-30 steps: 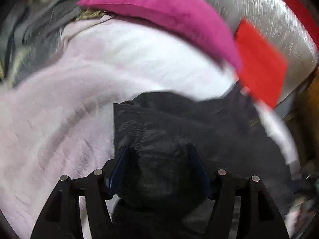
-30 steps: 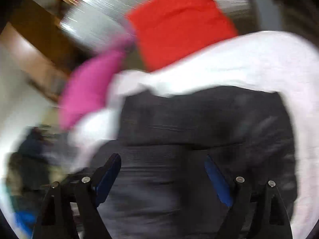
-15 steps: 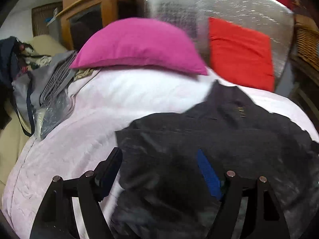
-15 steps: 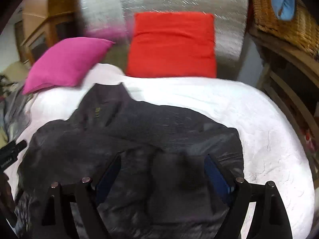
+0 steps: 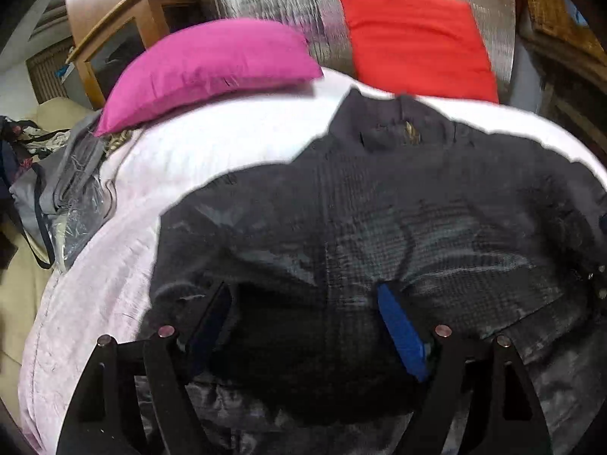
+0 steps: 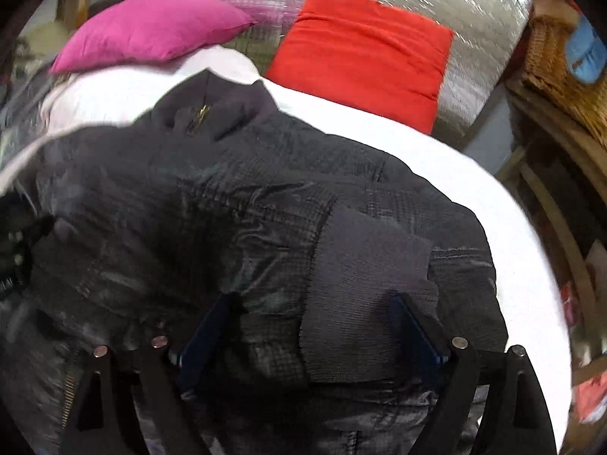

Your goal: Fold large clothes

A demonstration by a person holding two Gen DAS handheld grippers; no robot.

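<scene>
White bed (image 5: pixel 235 140), dark jacket (image 5: pixel 379 227) (no legible label); both jaws released.

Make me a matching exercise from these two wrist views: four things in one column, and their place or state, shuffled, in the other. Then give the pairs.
Things:
1. pink pillow
2. red cushion
3. dark jacket
4. wicker basket

Places or states:
A. spread out on the white bedcover, collar toward the far end
B. upright against the silver padded headboard
C. off to the right of the bed, holding something blue
D. lying at the far left corner of the bed

Pairs: 1-D, 2-B, 3-A, 4-C
</scene>
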